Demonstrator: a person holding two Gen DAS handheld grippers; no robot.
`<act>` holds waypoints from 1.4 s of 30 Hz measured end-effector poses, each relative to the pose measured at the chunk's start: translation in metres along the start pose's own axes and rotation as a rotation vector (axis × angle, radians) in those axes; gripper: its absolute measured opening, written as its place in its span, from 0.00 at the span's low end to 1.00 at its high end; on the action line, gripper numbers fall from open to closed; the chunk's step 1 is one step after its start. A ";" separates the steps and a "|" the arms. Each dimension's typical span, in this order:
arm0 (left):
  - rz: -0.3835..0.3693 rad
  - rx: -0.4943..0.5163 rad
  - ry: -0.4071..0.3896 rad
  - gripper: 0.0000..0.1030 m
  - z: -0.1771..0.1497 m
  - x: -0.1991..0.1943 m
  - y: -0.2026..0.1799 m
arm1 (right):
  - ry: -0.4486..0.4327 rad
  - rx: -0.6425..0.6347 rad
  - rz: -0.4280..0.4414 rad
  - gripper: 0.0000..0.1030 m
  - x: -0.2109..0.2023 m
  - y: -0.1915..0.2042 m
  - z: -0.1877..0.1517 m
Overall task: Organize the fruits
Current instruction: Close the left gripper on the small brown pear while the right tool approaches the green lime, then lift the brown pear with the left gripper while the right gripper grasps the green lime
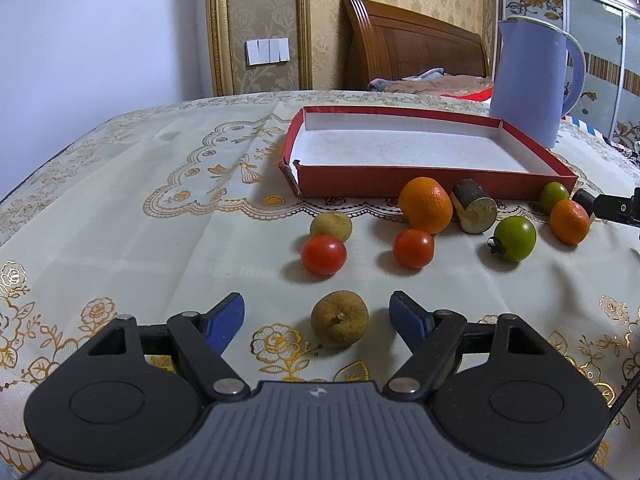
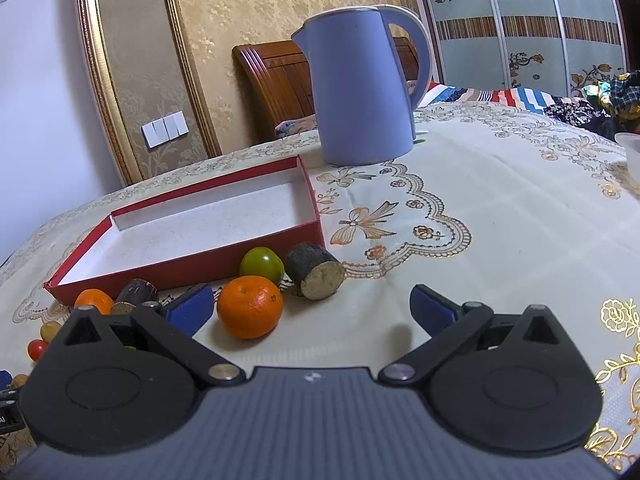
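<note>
My left gripper (image 1: 318, 310) stands open around a brown round fruit (image 1: 340, 322) on the tablecloth, with a gap on each side of it. Beyond lie two red tomatoes (image 1: 323, 254) (image 1: 413, 248), another brown fruit (image 1: 331, 226), a large orange (image 1: 426, 204), a cut cane piece (image 1: 474, 210), two green tomatoes (image 1: 514, 238) (image 1: 554, 196) and a small orange (image 1: 570, 220). Behind them sits the empty red box (image 1: 400, 184). My right gripper (image 2: 312, 304) is open; the small orange (image 2: 250, 306) lies just inside its left pad, with a green tomato (image 2: 262, 266) and a cane piece (image 2: 316, 272) ahead.
A blue kettle (image 2: 360, 88) stands behind the red box (image 2: 192, 268), toward the back right of the table. A clear plastic container (image 2: 630, 152) shows at the right edge. A bed with a wooden headboard (image 1: 412, 48) is past the table.
</note>
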State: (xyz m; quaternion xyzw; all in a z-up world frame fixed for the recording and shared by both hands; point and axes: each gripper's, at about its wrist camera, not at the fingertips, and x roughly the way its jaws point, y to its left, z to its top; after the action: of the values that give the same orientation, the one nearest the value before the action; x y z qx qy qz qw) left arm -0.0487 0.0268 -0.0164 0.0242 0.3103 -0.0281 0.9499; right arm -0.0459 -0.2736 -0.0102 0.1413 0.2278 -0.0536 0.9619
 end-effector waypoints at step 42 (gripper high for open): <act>-0.113 0.032 -0.057 0.27 0.027 -0.022 -0.004 | 0.081 -0.372 0.286 0.71 -0.008 0.078 -0.014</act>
State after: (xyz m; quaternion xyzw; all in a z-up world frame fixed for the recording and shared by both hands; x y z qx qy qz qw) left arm -0.0508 0.0221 0.0179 0.0212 0.2833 -0.0873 0.9548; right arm -0.0458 -0.1945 0.0009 -0.0056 0.2497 0.1319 0.9593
